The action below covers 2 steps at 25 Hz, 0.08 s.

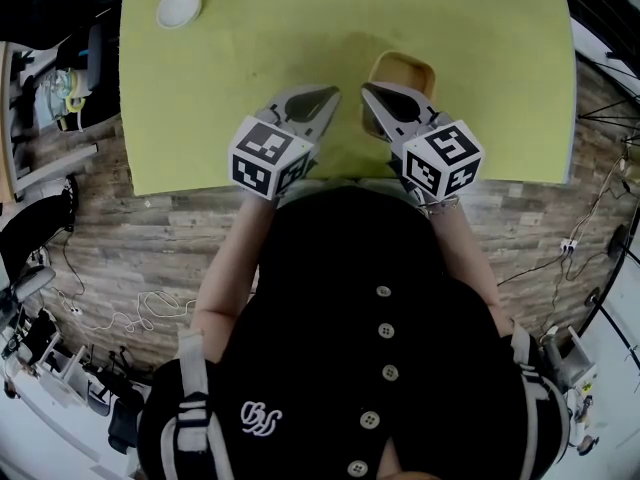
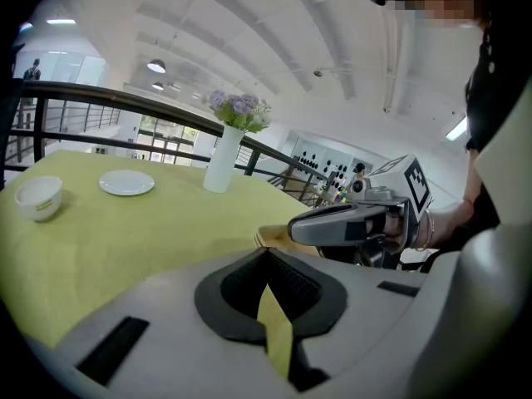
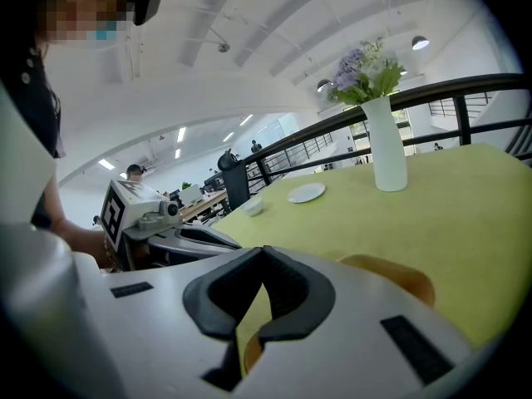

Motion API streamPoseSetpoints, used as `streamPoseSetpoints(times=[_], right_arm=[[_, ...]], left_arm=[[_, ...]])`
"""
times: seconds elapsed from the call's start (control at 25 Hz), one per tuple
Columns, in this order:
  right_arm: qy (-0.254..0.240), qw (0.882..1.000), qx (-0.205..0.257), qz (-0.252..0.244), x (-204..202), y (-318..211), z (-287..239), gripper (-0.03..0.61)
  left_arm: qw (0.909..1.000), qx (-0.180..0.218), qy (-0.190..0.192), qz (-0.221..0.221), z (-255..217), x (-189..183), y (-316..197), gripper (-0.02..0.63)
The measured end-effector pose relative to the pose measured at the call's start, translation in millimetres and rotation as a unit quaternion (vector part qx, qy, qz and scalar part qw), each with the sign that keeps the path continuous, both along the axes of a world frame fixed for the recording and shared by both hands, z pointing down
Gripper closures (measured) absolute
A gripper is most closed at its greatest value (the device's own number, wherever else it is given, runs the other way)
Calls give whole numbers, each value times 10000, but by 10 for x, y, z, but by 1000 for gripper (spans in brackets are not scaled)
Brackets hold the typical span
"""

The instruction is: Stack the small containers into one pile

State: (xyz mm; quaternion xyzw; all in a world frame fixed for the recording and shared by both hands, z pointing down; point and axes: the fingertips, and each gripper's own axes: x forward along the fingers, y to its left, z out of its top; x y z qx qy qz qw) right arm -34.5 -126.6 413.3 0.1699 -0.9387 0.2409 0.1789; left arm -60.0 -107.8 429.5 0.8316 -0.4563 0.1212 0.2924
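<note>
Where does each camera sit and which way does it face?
Head view: head-mounted, steeply down at the green table; shows torso, left claw, right claw.
Left gripper view: on the left claw, facing across the table; shows own shut jaws, right claw.
Right gripper view: on the right claw, facing across the table; shows own shut jaws, left claw.
Both gripper views share the vase and saucer.

Matt green tablecloth (image 1: 250,68), smooth wooden-looking container (image 1: 405,68), glossy white saucer (image 1: 179,6), wood-plank floor (image 1: 180,228)
</note>
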Motion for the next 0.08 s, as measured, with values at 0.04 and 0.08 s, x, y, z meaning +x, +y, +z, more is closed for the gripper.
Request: streamPoseSetpoints(times=[0.04,0.08], right_arm=[[5,10000,3,7,4,-2,2,566],[10,10000,6,13,9,-4,4,566]], left_arm=[[10000,4,1,3,-1,4,-3,603],[10000,8,2,7,-1,8,-5,603]])
